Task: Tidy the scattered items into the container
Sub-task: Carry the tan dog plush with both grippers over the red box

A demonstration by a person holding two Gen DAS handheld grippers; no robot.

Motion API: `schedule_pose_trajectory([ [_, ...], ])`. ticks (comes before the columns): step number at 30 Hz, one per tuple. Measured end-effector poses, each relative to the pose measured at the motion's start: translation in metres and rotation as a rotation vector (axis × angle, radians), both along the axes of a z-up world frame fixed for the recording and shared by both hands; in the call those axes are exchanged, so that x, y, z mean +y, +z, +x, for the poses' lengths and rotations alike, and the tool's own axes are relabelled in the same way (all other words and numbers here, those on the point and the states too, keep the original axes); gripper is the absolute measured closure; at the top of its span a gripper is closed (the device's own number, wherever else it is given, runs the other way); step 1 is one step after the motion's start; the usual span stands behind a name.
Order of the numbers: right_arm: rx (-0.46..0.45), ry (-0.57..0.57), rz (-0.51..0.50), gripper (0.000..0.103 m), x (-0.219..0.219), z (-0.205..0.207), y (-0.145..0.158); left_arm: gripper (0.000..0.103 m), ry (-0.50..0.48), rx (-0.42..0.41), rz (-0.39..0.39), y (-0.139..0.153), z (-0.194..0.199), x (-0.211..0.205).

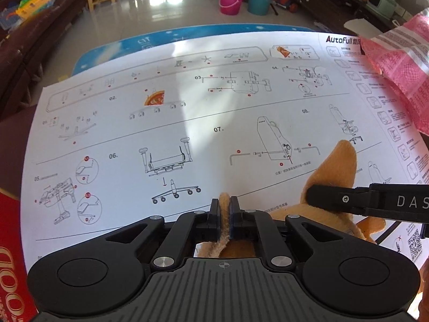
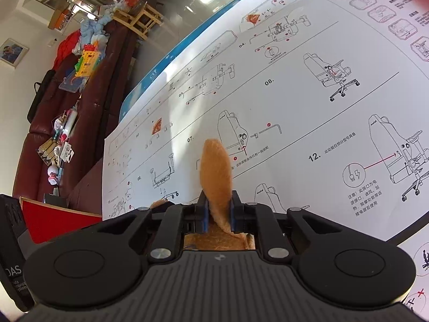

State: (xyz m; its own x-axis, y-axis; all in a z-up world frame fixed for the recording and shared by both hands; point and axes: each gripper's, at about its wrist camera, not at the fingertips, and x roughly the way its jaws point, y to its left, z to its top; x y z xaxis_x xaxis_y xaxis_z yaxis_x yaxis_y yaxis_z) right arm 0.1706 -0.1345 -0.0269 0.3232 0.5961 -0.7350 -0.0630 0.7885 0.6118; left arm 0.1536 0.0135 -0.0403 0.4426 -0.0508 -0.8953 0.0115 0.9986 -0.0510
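Tan plush toy (image 1: 332,177) pinched at two points: thin flap in left tool (image 1: 224,209), pressed together; upright ear-like flap in right tool (image 2: 218,209), clamped on it. Resting low over white instruction sheet (image 1: 187,134) covering blue-edged bench (image 1: 107,53). Beyond: pink bag (image 1: 402,67), pink bucket (image 1: 230,2) on floor.

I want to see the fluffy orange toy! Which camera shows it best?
The left wrist view: the fluffy orange toy shows two parts, each pinched by fingers. The right wrist view shows one upright flap.
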Motion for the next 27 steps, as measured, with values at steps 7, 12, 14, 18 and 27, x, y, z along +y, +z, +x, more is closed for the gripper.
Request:
schedule_pose_trajectory([
  [7,-0.075,0.056,-0.018,0.091,0.006,-0.014,0.022,0.103,-0.022,-0.040,0.079,0.017,-0.017,-0.006],
  [12,-0.112,0.064,-0.014,0.091,0.005,-0.024,0.037,0.103,-0.016,-0.070,0.084,0.034,-0.032,-0.002],
  [14,-0.128,0.064,-0.009,0.091,0.003,-0.028,0.044,0.103,-0.009,-0.087,0.071,0.044,-0.040,0.002],
  [18,-0.175,0.067,0.010,0.091,0.000,-0.036,0.061,0.103,0.015,-0.121,0.029,0.063,-0.057,0.014],
  [27,-0.239,0.089,0.035,0.091,0.001,-0.051,0.080,0.103,0.057,-0.178,-0.003,0.084,-0.089,0.024],
])
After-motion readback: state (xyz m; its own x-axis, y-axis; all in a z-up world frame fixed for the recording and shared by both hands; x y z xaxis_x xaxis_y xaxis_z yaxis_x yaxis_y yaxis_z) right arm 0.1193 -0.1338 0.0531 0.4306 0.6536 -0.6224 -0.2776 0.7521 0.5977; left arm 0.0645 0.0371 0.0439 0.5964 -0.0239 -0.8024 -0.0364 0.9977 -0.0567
